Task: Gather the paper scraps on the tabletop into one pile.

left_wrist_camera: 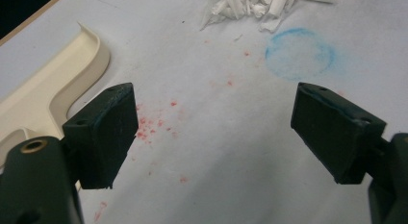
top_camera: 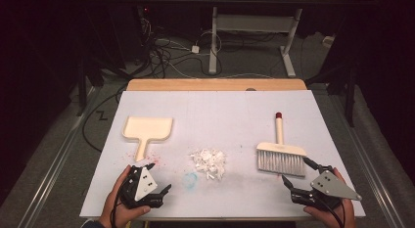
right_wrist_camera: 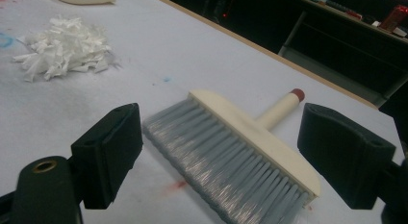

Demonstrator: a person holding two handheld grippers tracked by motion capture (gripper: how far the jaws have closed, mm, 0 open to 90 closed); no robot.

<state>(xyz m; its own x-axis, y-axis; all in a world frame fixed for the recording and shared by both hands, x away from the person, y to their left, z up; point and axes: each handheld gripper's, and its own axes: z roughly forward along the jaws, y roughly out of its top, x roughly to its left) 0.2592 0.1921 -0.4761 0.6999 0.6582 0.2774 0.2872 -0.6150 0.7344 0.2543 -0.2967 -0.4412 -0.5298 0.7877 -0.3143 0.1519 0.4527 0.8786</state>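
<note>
claws wide: left claw near dustpan, right claw near brush

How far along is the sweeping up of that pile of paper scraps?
Nothing looks done yet: the white paper scraps sit in a heap mid-table, the dustpan lies bare and the brush lies flat, ungripped. In hand: the left gripper is open beside the dustpan handle, and the right gripper is open by the bristles. Left: grasp both tools, sweep the scraps into the pan.
</note>
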